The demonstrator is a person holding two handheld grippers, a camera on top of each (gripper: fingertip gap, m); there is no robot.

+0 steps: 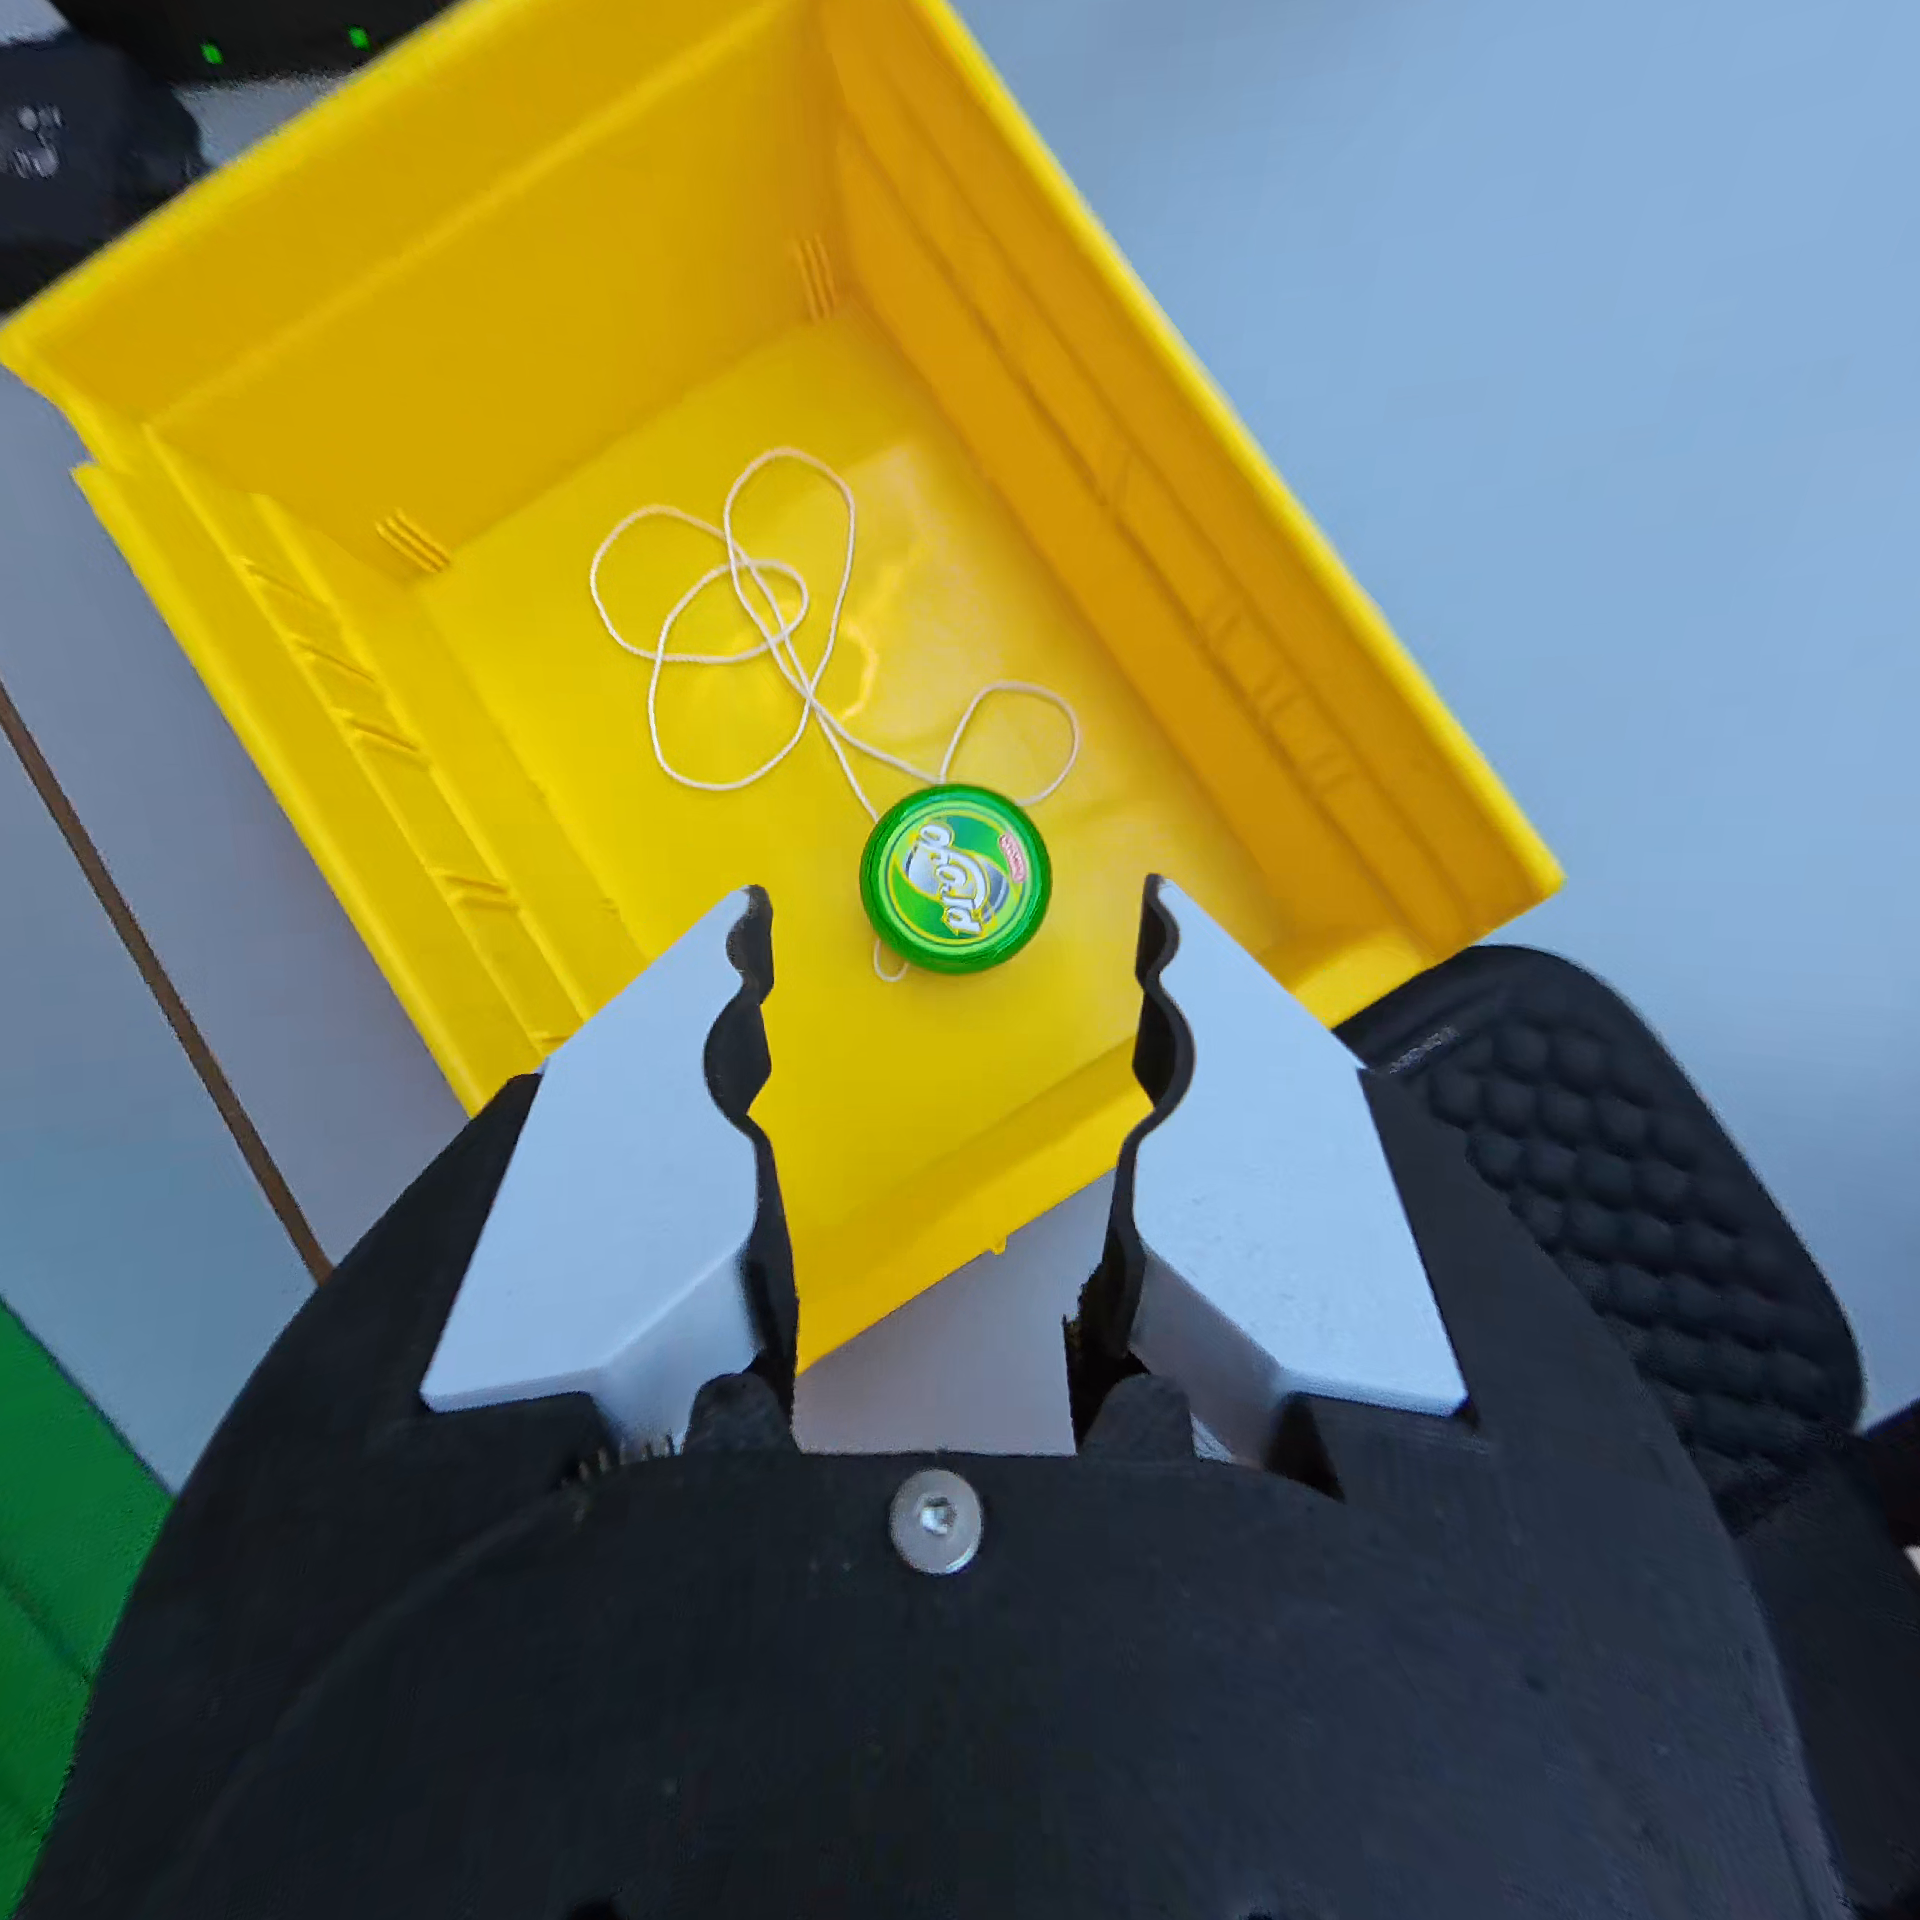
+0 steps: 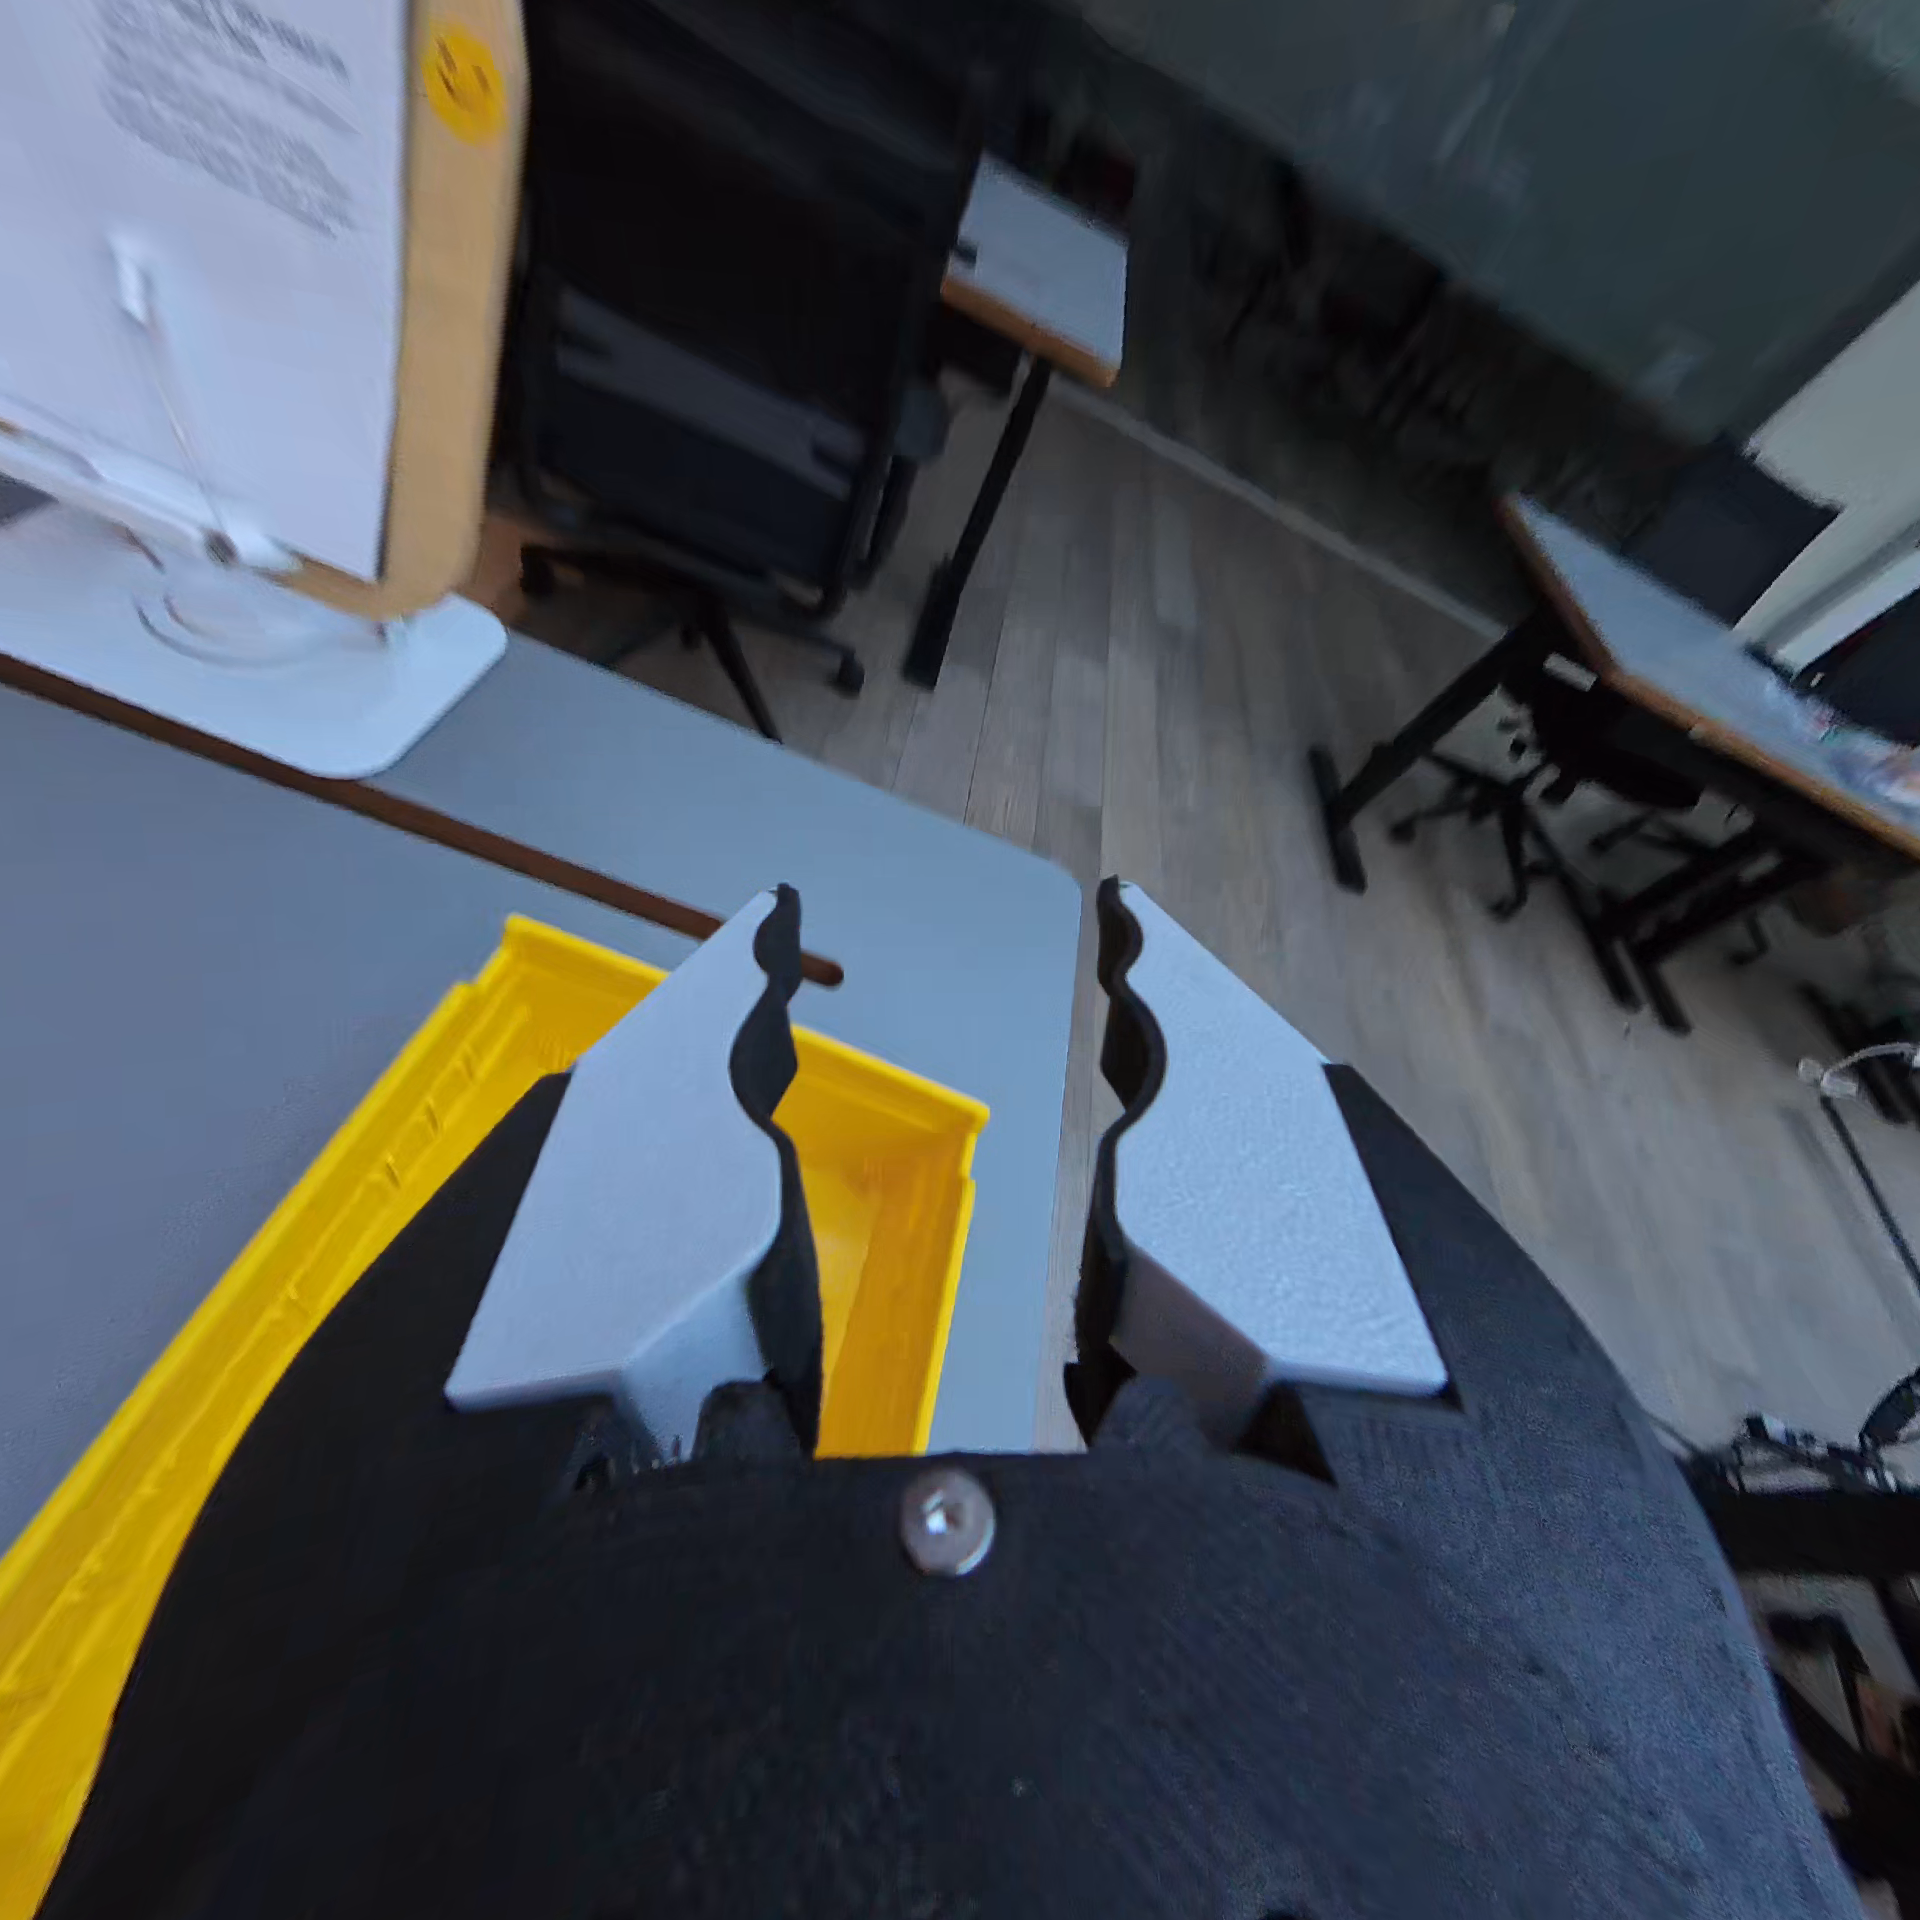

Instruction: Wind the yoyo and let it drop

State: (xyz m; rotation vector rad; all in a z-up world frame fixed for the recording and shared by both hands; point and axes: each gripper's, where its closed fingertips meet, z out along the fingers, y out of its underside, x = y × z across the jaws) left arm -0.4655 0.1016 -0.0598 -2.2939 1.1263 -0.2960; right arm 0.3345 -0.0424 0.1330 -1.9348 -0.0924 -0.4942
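A green yoyo (image 1: 955,879) lies flat on the floor of a yellow bin (image 1: 499,312). Its white string (image 1: 748,623) lies unwound in loose loops behind it. My left gripper (image 1: 954,896) is open and empty, hovering above the bin with the yoyo between its fingertips in the view. My right gripper (image 2: 943,891) is open and empty, held above the table's far corner. It points past the yellow bin's corner (image 2: 894,1122) toward the room. The yoyo does not show in the right wrist view.
The bin stands on a grey table (image 1: 1507,364) with a brown edge (image 2: 436,810). A black padded object (image 1: 1621,1174) lies by the bin's near right corner. A white stand with a cardboard sheet (image 2: 260,312) stands at the back. Chairs and desks (image 2: 1683,686) stand on the floor beyond. Some 85 centimetres of space lies between my two pairs of fingers.
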